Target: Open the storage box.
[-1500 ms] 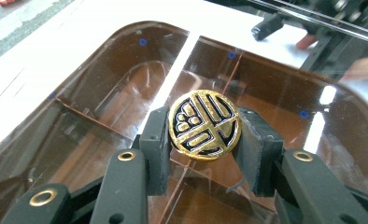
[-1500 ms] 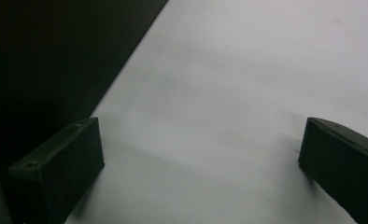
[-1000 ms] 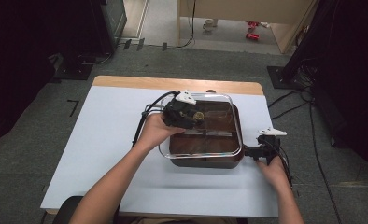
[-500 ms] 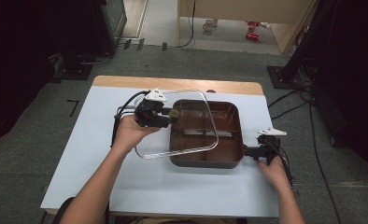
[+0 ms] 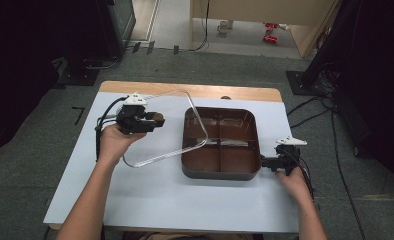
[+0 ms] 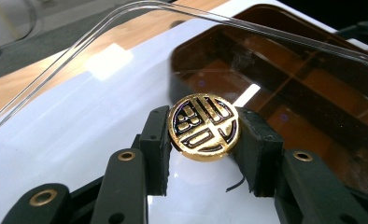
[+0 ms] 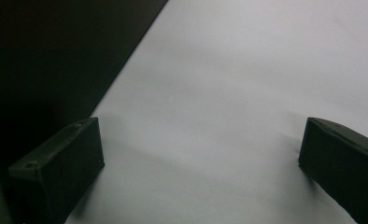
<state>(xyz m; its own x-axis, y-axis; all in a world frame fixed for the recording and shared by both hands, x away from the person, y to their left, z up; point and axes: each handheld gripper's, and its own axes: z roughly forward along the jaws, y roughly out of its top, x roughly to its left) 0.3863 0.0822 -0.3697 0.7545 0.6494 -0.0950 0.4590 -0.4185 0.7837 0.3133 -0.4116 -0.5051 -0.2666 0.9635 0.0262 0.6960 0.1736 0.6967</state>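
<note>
A clear lid with a round gold knob hangs tilted over the white table, left of a brown divided tray. Its right part still overlaps the tray's left side. My left gripper is shut on the knob. In the left gripper view the knob sits pinched between the two black pads of the left gripper, and the tray shows through the lid. My right gripper rests by the tray's right front corner. Its jaws stand wide apart over bare table beside the dark tray wall.
A white mat covers the table, with a strip of wood along the far edge. Cables lie on the floor to the right, and dark equipment stands at the back left.
My left hand has carried the lid leftward off the tray, from over its middle to mostly over the white table. The right hand has stayed put.
</note>
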